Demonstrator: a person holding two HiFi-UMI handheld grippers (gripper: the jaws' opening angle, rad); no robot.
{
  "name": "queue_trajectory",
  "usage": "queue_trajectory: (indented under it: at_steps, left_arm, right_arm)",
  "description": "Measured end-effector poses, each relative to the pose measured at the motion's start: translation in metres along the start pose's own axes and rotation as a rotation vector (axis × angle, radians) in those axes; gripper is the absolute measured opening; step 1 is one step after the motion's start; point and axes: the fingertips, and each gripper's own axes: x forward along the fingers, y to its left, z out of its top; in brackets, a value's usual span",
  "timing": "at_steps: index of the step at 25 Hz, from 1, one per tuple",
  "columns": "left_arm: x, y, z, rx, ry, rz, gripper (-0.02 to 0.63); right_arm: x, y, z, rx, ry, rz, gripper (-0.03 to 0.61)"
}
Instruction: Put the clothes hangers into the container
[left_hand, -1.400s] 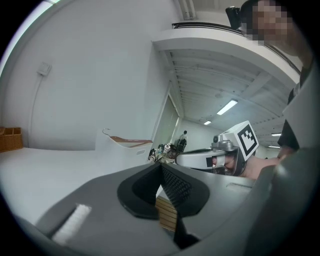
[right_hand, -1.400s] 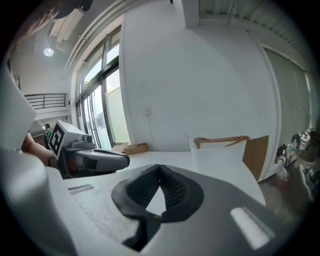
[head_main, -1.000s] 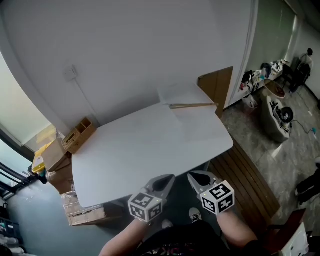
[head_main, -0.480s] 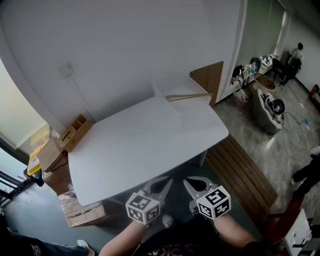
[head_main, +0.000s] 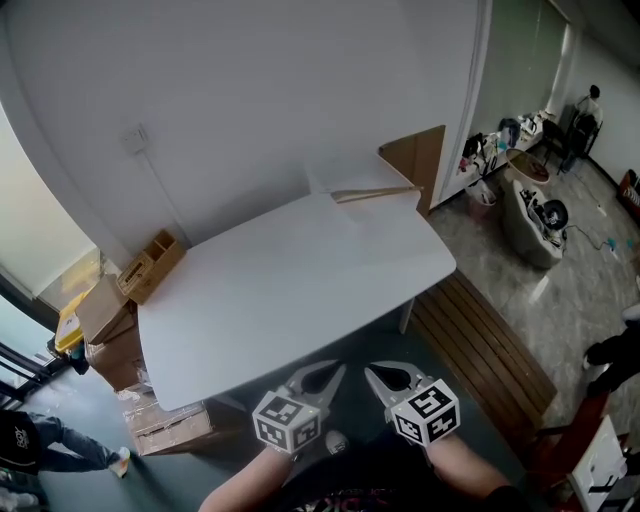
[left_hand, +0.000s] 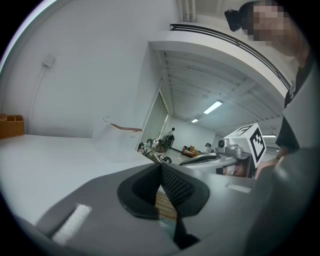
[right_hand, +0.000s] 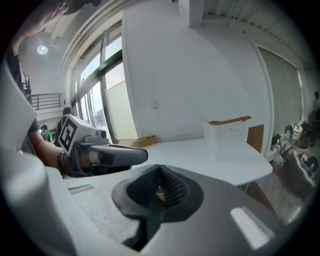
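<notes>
A translucent white container (head_main: 352, 189) stands at the far right corner of the white table (head_main: 280, 290), with a wooden clothes hanger (head_main: 377, 192) lying across its top. It also shows in the left gripper view, as container (left_hand: 116, 144) and hanger (left_hand: 125, 128), and in the right gripper view, as container (right_hand: 228, 139) and hanger (right_hand: 230, 120). My left gripper (head_main: 330, 368) and right gripper (head_main: 377, 371) hang side by side below the table's near edge, far from the container. Both are shut with nothing held, as seen at the left gripper (left_hand: 161, 168) and the right gripper (right_hand: 160, 173).
A wooden organizer box (head_main: 152, 268) sits at the table's far left corner. Cardboard boxes (head_main: 112, 325) are stacked on the floor to the left. A slatted wooden platform (head_main: 490, 345) lies right of the table, a brown board (head_main: 425, 165) leans behind it. A person (head_main: 35, 448) walks at lower left.
The head view has shifted slightly and both grippers sit a little lower in it. A person has walked into the lower left. Both grippers stay shut.
</notes>
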Motion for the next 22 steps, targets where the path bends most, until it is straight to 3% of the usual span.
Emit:
queue_trajectory:
  at_steps: [22]
  left_arm:
    - [-0.003,-0.02,0.001,0.006,-0.007,-0.019,0.004]
  right_arm:
    - [-0.017,-0.002,-0.004,-0.009,0.0,-0.022,0.002]
